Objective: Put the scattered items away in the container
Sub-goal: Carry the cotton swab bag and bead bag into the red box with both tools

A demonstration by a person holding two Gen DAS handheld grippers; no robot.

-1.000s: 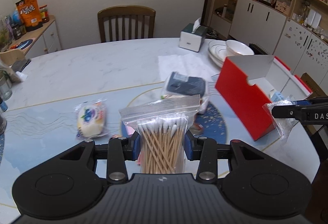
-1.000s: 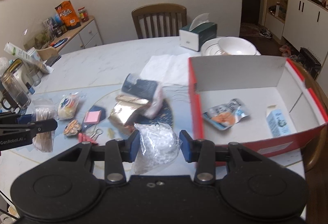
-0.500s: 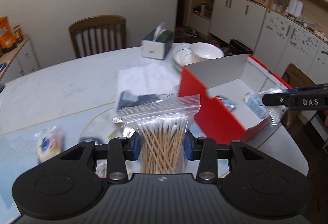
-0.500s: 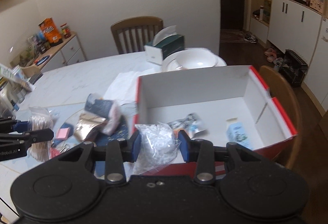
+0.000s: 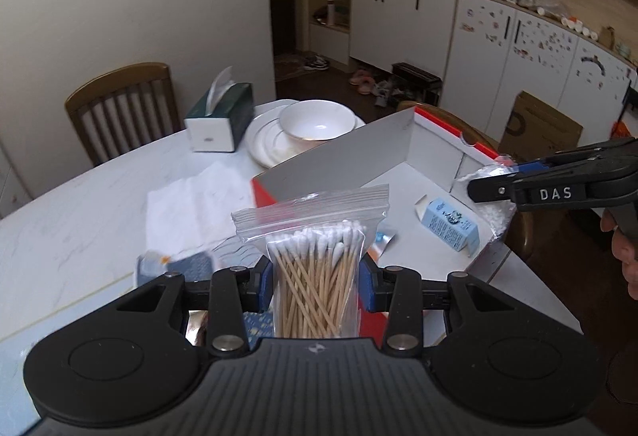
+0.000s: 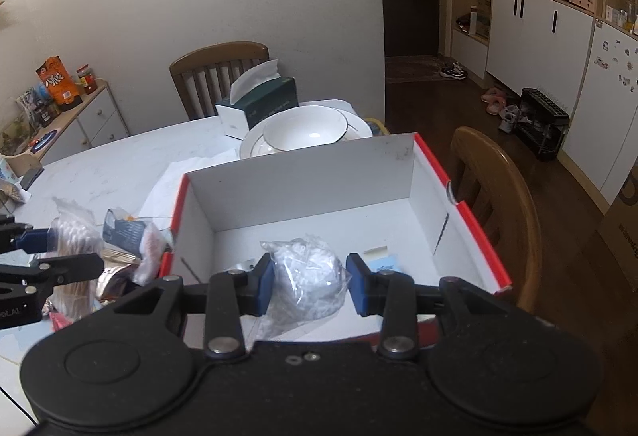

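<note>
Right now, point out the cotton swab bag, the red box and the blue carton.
cotton swab bag [image 5: 315, 276], left wrist view, swab sticks.
red box [image 6: 303, 176], right wrist view, far inner wall.
blue carton [image 5: 450, 226], left wrist view, printed face.

Your left gripper [image 5: 316, 278] is matt black plastic with blue rubbery pads and bright metal pins; it holds a clear, glossy plastic zip bag of wooden-stemmed cotton swabs [image 5: 315, 256]. Your right gripper [image 6: 310, 282], of the same finish, carries a crinkled transparent plastic bag of white pieces [image 6: 305, 278]. The box [image 6: 303, 176] is cardboard, matt white inside, glossy red outside. Within it lies a small pale-blue printed paper carton [image 5: 450, 224]. The bench [image 5: 99, 196] is smooth, polished marble-look stone. At its far side you have glazed white ceramic dishes [image 6: 307, 133], a cardboard tissue box [image 6: 259, 105] and a varnished wooden chair [image 6: 217, 73].
</note>
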